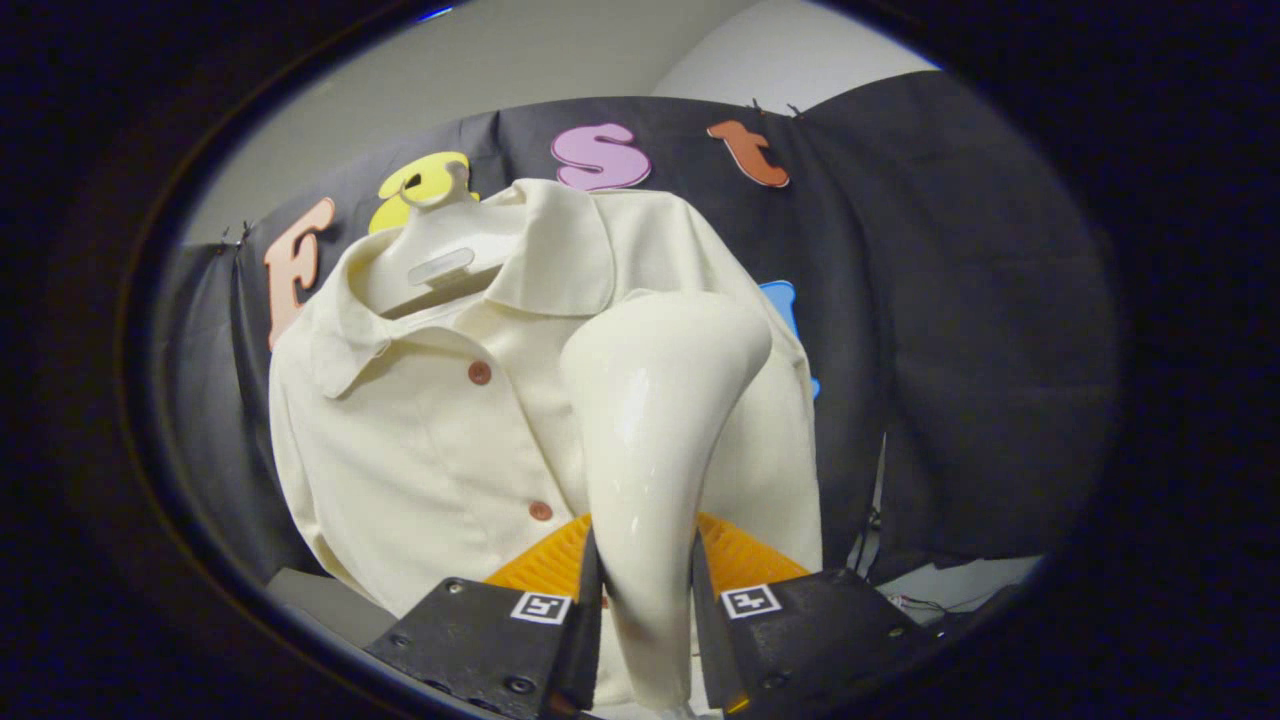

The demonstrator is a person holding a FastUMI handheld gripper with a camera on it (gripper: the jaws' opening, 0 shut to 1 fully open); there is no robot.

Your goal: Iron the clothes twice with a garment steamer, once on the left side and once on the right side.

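My tongs (645,600) are pinched on the glossy cream plastic garment steamer (655,430): both fingers press against the narrow handle from either side, spread just as wide as that stem. Each finger carries a small square black-and-white marker tag (541,607) on its upper face. The steamer rises straight up from between the fingers, smooth and shiny with a bright streak of reflected light down its length, and it flares out into a broad, rounded head at the top, tilted a little to the right.

Just behind the handle, down by the fingers, sits a ribbed orange piece (735,555), fanning out to both sides; I cannot tell what it belongs to.

Beyond the steamer hangs the cream woven shirt (400,440), matte and slightly coarse in texture, with a flat folded collar and small round reddish-brown buttons (480,373) down its front placket. The steamer's head lies in front of the shirt's right half as I face it, close to the cloth; whether it touches I cannot tell. The shirt is on a white plastic hanger (440,255) with a looped hook at the top. Behind everything hangs the black cloth wall (950,330), and above it a pale plain wall (520,60).
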